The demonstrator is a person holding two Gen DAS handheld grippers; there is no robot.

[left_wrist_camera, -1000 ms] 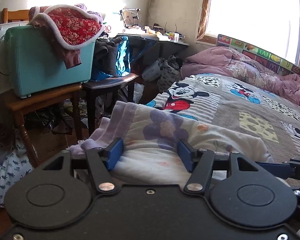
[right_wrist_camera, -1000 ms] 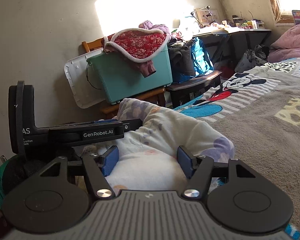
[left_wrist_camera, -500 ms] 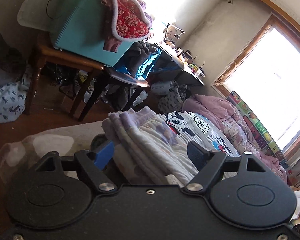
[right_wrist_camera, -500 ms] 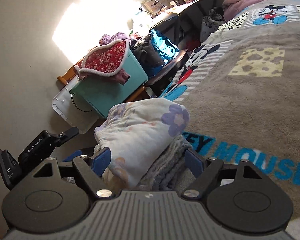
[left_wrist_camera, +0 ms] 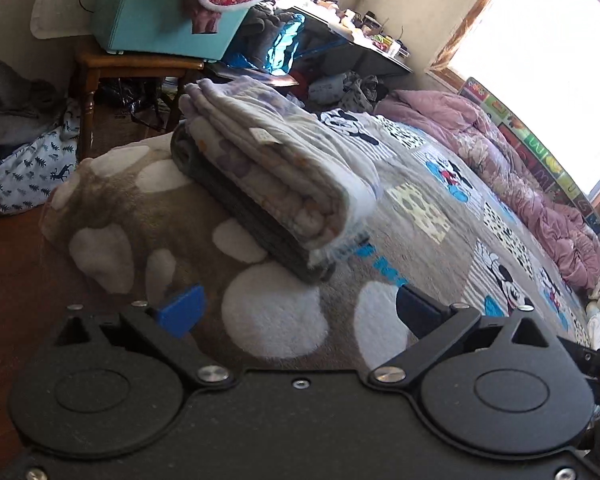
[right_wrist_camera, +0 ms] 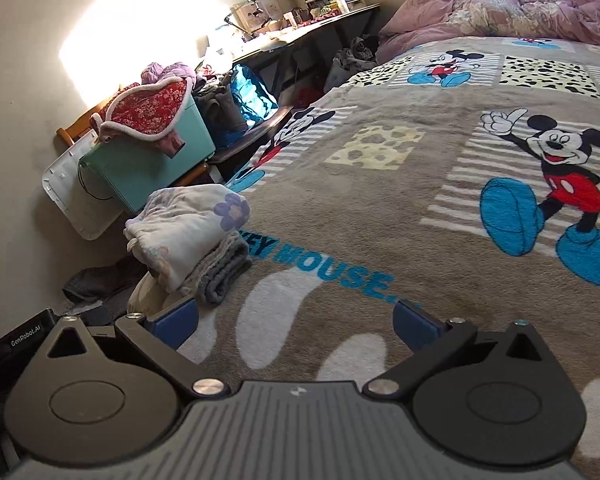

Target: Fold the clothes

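Note:
A folded white garment with purple flowers lies on a folded grey garment at the corner of the bed. The same stack shows in the right wrist view, the flowered garment on top of the grey one. My left gripper is open and empty, a short way back from the stack above the blanket. My right gripper is open and empty, to the right of the stack and apart from it.
The bed carries a grey Mickey Mouse blanket and a crumpled pink duvet at the far side. A teal bin sits on a wooden chair beside the bed. Clothes lie on the floor. A cluttered desk stands by the wall.
Both grippers have let go of the flowered garment and pulled back from it, opening wider. The garment now rests on the grey one.

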